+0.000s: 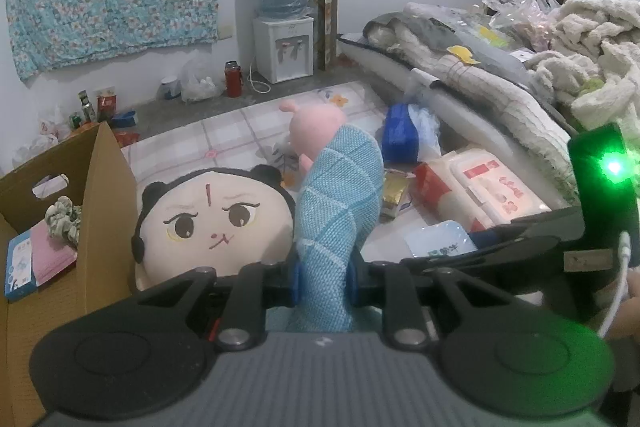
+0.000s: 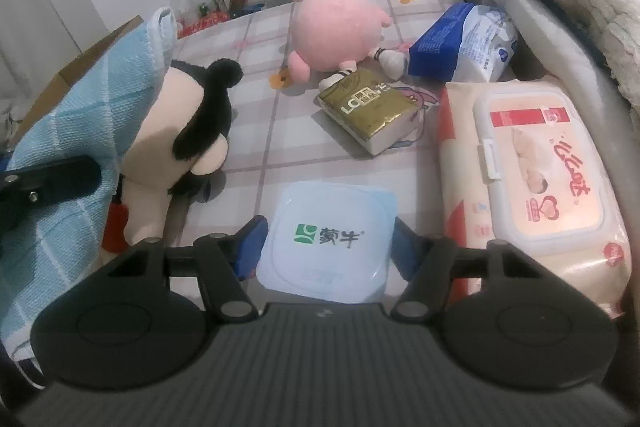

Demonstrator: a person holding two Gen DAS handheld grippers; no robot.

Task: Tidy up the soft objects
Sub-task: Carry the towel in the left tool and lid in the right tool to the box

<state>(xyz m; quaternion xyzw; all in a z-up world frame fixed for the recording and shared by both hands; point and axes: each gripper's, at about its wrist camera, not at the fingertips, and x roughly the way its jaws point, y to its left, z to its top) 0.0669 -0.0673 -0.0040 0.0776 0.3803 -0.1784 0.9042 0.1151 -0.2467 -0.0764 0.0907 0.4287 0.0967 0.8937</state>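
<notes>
The left gripper (image 1: 322, 281) is clamped on a folded blue towel (image 1: 340, 195), which stands upright between its blue pads. The right gripper (image 2: 326, 245) straddles a pale blue square cup (image 2: 326, 239) resting on the checked sheet (image 2: 264, 131); whether the pads press its sides cannot be told. Just left of the towel sits a round doll head (image 1: 212, 215) with black hair. A cardboard box (image 1: 104, 195) stands beside it. Further out lie a pink plush toy (image 2: 336, 27), a gold tissue pack (image 2: 370, 107), a wet-wipes pack (image 2: 536, 179) and a blue bag (image 2: 460, 43).
</notes>
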